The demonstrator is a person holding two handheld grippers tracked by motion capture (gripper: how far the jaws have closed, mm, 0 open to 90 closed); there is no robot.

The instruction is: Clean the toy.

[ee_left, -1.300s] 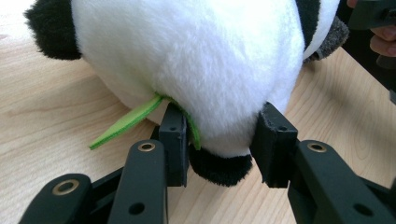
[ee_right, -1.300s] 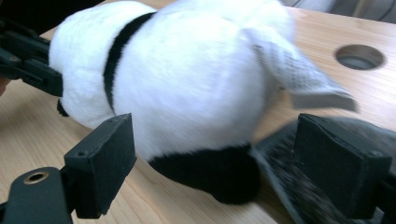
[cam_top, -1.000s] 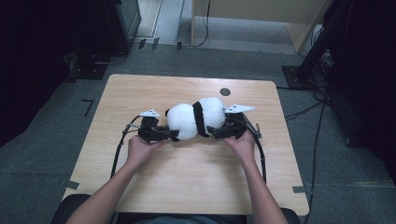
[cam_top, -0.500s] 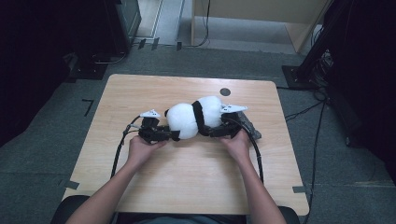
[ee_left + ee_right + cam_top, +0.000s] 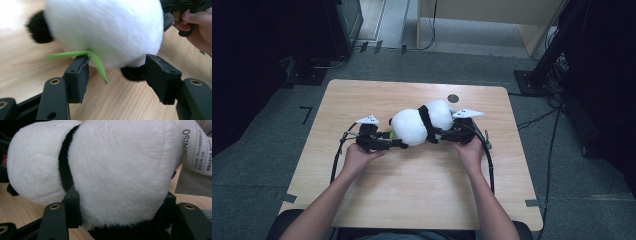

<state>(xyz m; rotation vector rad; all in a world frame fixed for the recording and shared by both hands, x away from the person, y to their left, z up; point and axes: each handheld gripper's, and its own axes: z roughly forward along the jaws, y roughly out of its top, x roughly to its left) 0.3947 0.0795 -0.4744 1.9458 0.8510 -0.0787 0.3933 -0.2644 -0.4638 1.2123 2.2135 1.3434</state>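
Two hand-held grippers: right [image 5: 120, 220] clamps panda plush [image 5: 120, 170], left [image 5: 117, 80] opening.

Both forearms come in from the bottom of the high view and angle inward, each hand wrapped around the body of its tool. The left hand [image 5: 357, 157] holds the left hand-held gripper [image 5: 399, 143] low and pointing right; its jaws have just been opening and now stand apart — the pads clear of the plush panda [image 5: 419, 122] just ahead of them. The right hand [image 5: 469, 150] holds the right hand-held gripper [image 5: 437, 136] pointing left; its jaws have just been closing and their pads press into the panda's white body from both sides. The cables trail back beside the wrists.
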